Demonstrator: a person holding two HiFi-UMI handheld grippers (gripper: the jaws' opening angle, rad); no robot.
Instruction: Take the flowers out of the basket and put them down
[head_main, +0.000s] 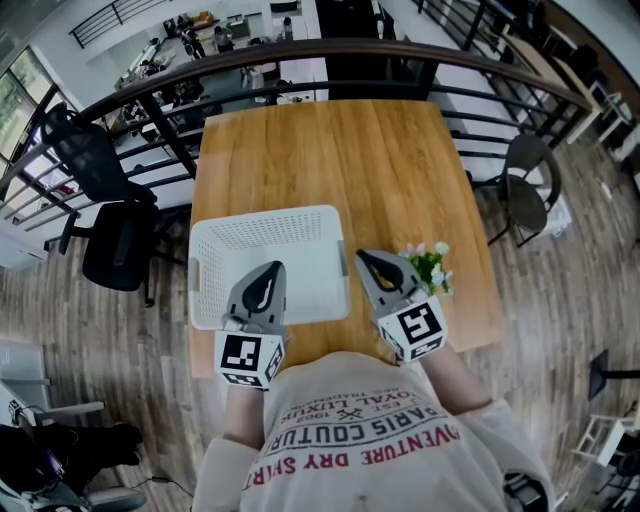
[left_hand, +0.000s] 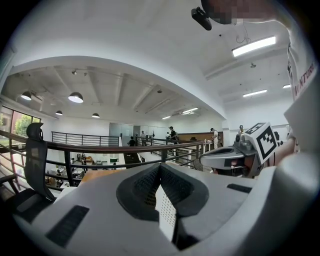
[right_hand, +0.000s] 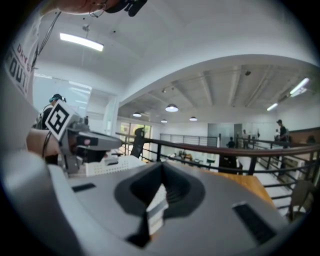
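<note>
The wooden bench (head_main: 320, 160) stood against a curved dark railing (head_main: 300, 50), with a black office chair (head_main: 110, 240) off its left side and a round chair (head_main: 528, 185) off its right. The white basket (head_main: 265, 225) (perforated walls) sat at the bench's near left. The left gripper (head_main: 276, 266) hung over its near rim, jaws together. The right gripper (head_main: 362, 254), jaws likewise together, stood between the basket and the flowers (head_main: 430, 265), which lay on the bench outside the basket.

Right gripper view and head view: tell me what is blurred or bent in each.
Right gripper view: the right gripper up close is soft, the railing behind crisper, corners dark. Head view: the railing curves into an arc from lens distortion; table and basket are sharp.
</note>
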